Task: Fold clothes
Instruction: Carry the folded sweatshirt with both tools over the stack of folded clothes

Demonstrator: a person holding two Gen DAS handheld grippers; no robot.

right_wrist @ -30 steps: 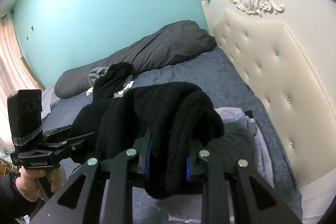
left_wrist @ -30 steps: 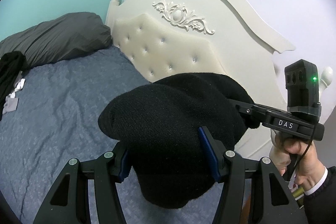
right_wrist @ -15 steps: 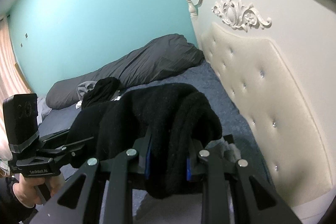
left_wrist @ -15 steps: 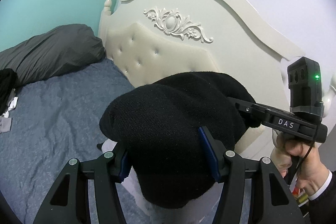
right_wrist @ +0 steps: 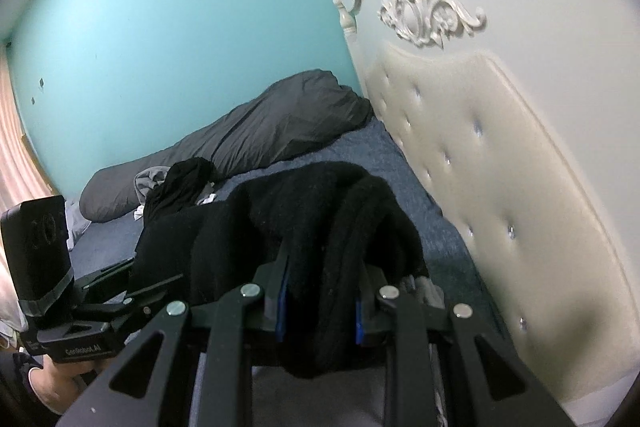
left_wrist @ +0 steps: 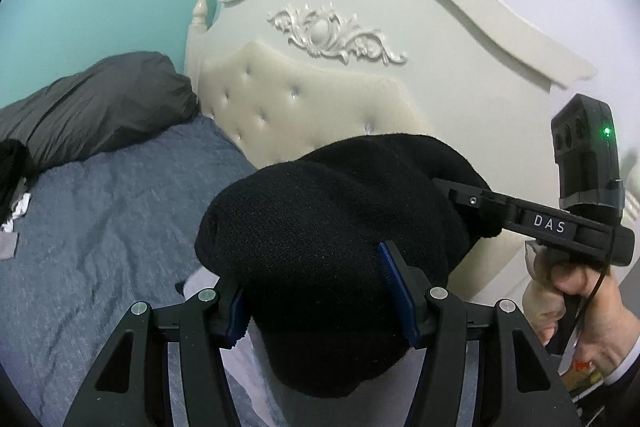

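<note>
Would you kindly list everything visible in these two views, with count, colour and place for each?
Black fuzzy knit garment: one, black, held bunched above the bed between both tongs.
Dark grey padded duvet roll: one, charcoal, along the teal wall.
Loose pile of dark and grey clothes: one, black and grey, on the bed beside the duvet.
Light grey folded clothes: one stack, pale grey, under the held garment.
Blue-grey bed sheet: one, covering the mattress.
Cream tufted headboard: one, at the bed's head.
Teal wall: one, behind the bed.
Left tongs: black, blue pads, shut on the garment.
Right tongs: same, shut on it.
Right hand: gripping its handle.
</note>
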